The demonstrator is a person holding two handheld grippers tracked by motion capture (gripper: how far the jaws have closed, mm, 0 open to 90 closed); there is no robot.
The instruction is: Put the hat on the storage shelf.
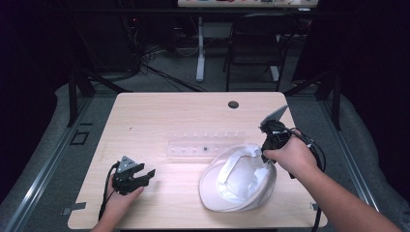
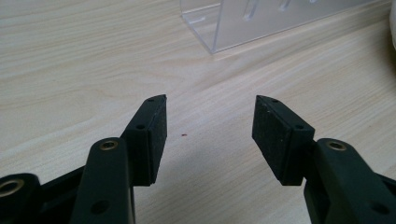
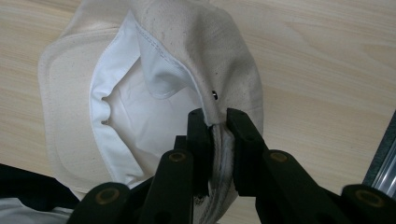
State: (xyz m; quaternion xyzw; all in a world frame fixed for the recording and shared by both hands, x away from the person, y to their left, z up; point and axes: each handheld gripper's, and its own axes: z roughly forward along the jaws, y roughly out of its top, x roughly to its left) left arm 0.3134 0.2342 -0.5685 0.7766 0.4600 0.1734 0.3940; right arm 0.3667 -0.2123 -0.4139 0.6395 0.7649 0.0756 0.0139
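Two hand-held grippers — left (image 1: pixel 145 175) spread over bare table (image 1: pixel 159 121), right (image 3: pixel 217 122) pinching white cap (image 1: pixel 239 179) — clear rack (image 1: pixel 205 145) between.

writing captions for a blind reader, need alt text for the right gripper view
The right gripper is shut on the edge of a cream-white fabric cap, its two black fingers pinching the cloth from both sides. The cap lies upside down on a pale wooden table, its white lining facing up.

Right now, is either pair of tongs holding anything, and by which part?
The right tongs pinch the white cap by the edge of its crown. The left tongs are open and hold nothing.
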